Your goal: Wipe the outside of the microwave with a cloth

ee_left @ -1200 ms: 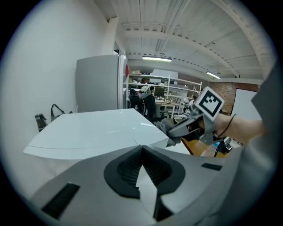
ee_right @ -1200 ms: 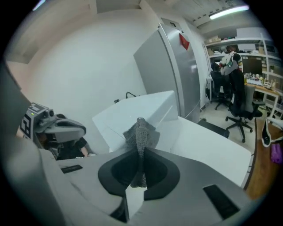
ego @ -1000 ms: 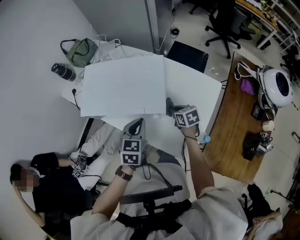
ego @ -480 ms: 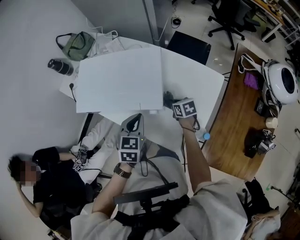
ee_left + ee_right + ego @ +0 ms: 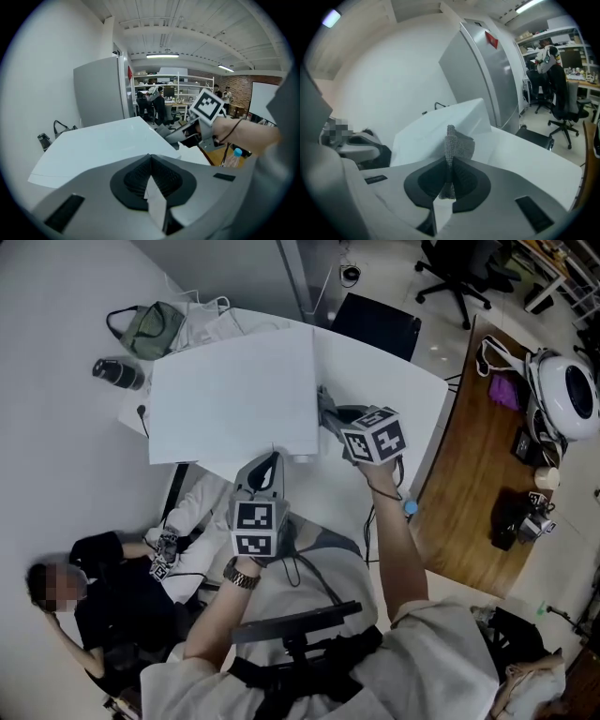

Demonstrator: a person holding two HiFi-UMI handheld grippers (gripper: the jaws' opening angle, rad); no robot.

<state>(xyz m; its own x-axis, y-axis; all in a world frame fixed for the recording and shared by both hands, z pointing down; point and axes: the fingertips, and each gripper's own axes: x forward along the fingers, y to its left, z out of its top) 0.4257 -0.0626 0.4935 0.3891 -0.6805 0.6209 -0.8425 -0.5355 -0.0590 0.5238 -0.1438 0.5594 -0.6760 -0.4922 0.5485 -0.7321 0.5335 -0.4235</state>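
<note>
The white microwave (image 5: 230, 404) stands on a white table (image 5: 412, 399); it also shows as a white box in the left gripper view (image 5: 103, 140) and the right gripper view (image 5: 440, 124). My right gripper (image 5: 326, 407) is shut on a grey cloth (image 5: 332, 416) and holds it against the microwave's right side. The right gripper view shows the cloth (image 5: 457, 143) sticking up from between the jaws (image 5: 450, 161). My left gripper (image 5: 271, 459) is shut with nothing in it, just in front of the microwave's front edge (image 5: 150, 157).
A green bag (image 5: 155, 326) and a dark flask (image 5: 120, 374) lie behind the microwave at the left. A person sits low at the left (image 5: 103, 606). A wooden table (image 5: 478, 474) with clutter stands at the right, and a blue-capped bottle (image 5: 405, 507) is near my right arm.
My right gripper has moved farther along the microwave's right side with the cloth. The left gripper has stayed near the front edge.
</note>
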